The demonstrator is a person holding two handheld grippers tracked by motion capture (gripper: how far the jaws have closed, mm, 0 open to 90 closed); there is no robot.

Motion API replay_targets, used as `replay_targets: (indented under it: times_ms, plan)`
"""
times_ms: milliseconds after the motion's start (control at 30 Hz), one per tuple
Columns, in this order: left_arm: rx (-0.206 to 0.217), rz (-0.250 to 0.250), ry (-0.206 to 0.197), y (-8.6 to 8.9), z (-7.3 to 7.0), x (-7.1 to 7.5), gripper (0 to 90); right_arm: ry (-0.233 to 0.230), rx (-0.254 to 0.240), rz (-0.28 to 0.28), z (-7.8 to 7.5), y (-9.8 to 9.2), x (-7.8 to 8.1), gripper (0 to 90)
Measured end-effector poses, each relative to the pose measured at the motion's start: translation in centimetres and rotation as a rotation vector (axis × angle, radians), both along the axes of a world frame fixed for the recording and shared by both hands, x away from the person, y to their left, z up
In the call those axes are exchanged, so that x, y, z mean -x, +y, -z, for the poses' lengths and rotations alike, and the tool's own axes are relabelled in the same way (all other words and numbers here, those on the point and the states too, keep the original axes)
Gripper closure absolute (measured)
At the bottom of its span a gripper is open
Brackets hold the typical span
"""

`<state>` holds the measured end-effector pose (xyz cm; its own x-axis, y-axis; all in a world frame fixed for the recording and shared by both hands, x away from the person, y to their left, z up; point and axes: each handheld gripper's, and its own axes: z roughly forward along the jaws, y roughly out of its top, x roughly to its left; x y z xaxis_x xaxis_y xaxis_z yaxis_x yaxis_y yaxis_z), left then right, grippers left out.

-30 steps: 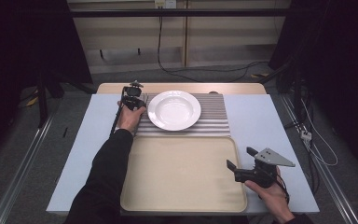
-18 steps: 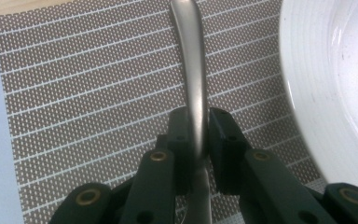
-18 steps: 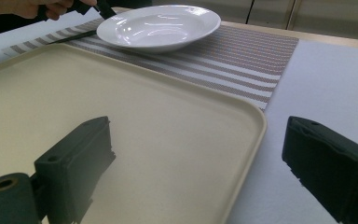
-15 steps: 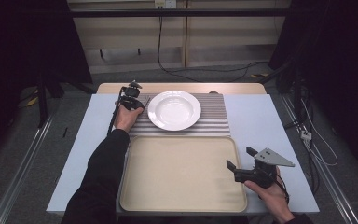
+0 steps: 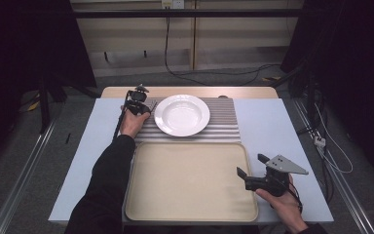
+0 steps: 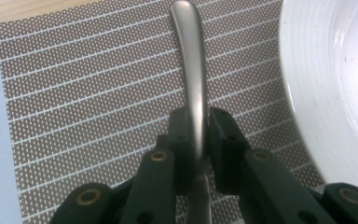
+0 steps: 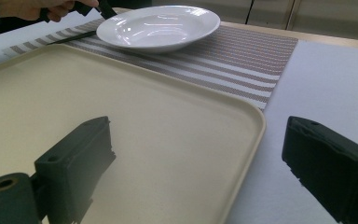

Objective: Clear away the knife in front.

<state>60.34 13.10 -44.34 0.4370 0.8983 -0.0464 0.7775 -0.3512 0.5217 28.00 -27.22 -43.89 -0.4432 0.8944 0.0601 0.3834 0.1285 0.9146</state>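
Observation:
A grey metal utensil handle [image 6: 191,56] runs along the striped placemat [image 6: 74,93], left of the white plate [image 6: 335,84]. My left gripper [image 6: 198,126] is shut on the middle of that handle, whose rounded end points away from me. The utensil's head is hidden under the jaws. From the high view the left gripper [image 5: 137,100] sits at the mat's far left corner beside the plate [image 5: 181,114]. My right gripper [image 5: 250,165] stands open over the right edge of the beige tray [image 5: 190,180]. Nothing is between its jaws in the right gripper view [image 7: 196,154].
The placemat [image 5: 224,122] lies across the back of the pale blue table top [image 5: 272,126], with the tray just in front of it. Bare table lies right of the tray [image 7: 317,84]. Cables trail on the floor beyond the table.

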Motion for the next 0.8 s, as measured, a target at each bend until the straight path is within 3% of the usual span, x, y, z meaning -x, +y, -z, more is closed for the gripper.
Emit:
replay_targets:
  times_ms: [800]
  plan:
    - [-0.008,0.046,-0.001,0.4,-0.9,1.0,80.2,0.003,0.000,0.001,0.0,0.0,0.0,8.1]
